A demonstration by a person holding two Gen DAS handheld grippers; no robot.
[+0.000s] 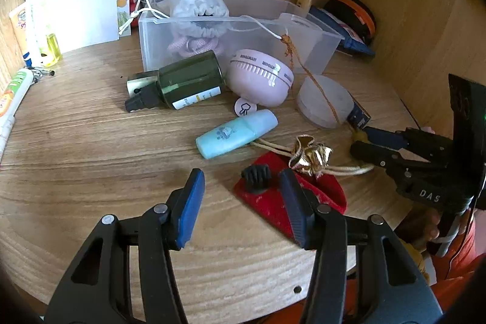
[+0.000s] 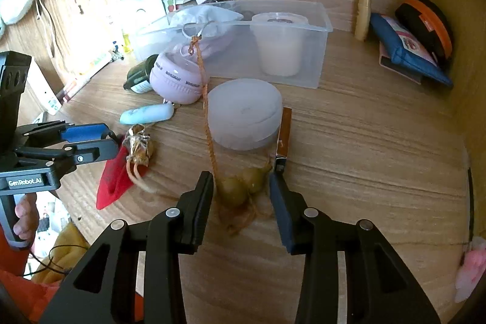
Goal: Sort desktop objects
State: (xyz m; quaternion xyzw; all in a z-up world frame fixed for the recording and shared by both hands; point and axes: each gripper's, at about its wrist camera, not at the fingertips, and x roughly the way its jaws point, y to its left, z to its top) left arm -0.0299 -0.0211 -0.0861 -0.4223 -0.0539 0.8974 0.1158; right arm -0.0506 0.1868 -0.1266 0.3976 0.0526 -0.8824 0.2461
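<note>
My left gripper (image 1: pixel 243 190) is open low over a red felt pouch (image 1: pixel 270 208). A small black ribbed piece (image 1: pixel 256 178) lies between its jaws, untouched by either pad. My right gripper (image 2: pixel 241 187) straddles two olive-green beads (image 2: pixel 234 193) on an orange cord (image 2: pixel 209 123). Its pads are close on both sides with a thin gap showing, so it is open. The cord runs up over a frosted round box (image 2: pixel 243 117) to the clear bin (image 2: pixel 316 20). A gold bow (image 1: pixel 309 154) with tan loops rests on the pouch's far edge.
A pink round device (image 1: pixel 261 78), a dark green bottle (image 1: pixel 182 81) and a light blue tube (image 1: pixel 237 132) lie before the bin. Papers (image 1: pixel 73 5) and tubes crowd the back left. A blue pouch (image 2: pixel 407 50) and an orange-black case (image 2: pixel 428 23) sit at the back right.
</note>
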